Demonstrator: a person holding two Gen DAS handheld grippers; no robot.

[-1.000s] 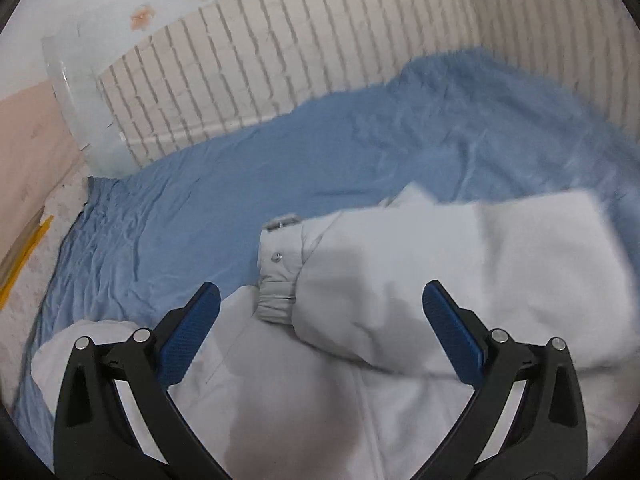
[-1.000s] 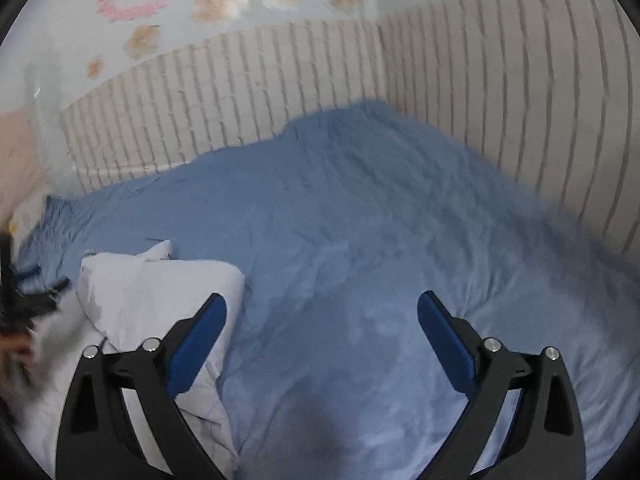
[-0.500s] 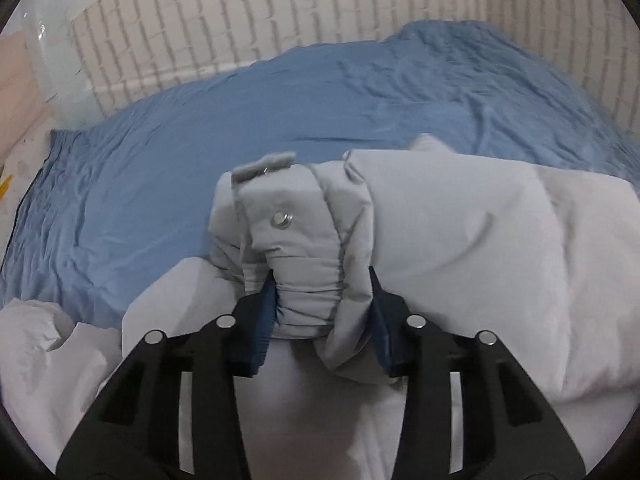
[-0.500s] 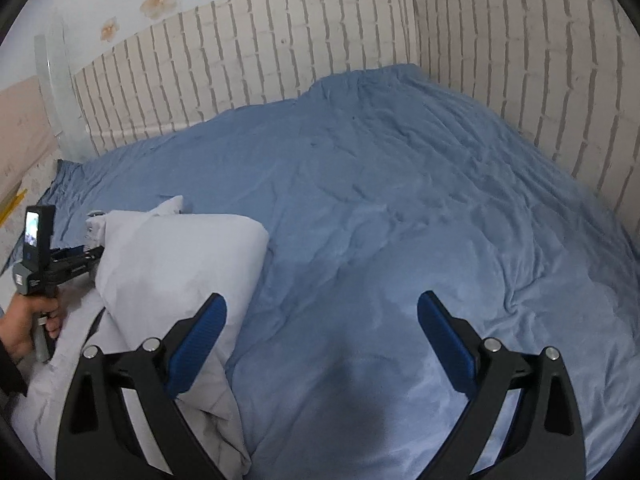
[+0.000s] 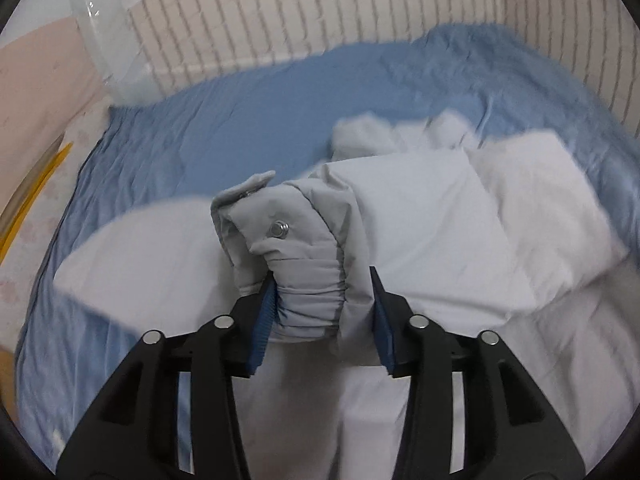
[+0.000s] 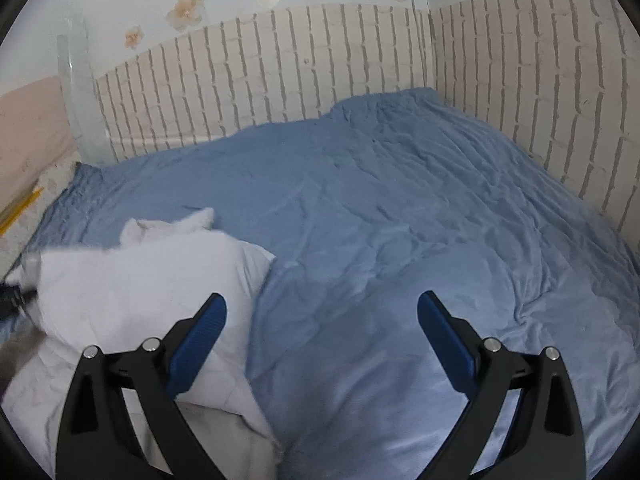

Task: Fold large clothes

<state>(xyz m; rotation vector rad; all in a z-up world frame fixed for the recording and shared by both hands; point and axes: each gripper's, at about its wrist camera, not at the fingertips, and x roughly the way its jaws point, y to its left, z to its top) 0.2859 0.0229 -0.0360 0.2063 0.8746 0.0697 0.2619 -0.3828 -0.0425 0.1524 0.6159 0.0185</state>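
A pale grey padded jacket point(image 5: 432, 216) lies on the blue bedsheet point(image 5: 224, 128). My left gripper point(image 5: 322, 280) has the gathered sleeve cuff point(image 5: 308, 296) between its blue pads, which press on both sides while the jaws are opening slightly. A metal snap point(image 5: 279, 229) shows on the cuff tab. The sleeve hangs raised over the jacket's body. In the right wrist view my right gripper point(image 6: 322, 300) stands open over bare sheet point(image 6: 400, 208), with nothing between its fingers. The jacket point(image 6: 140, 280) lies just left of its left finger.
Brick-patterned walls point(image 6: 280, 92) close the bed in at the back and right. A clear plastic panel point(image 5: 108, 60) stands at the bed's back left corner. Yellow strips point(image 5: 28, 208) lie on a patterned floor beyond the left edge. Wide blue sheet spreads to the right.
My left gripper went from wide open to shut on the sleeve cuff, then carried it across the jacket. My right gripper stayed open and shifted a little over the sheet.
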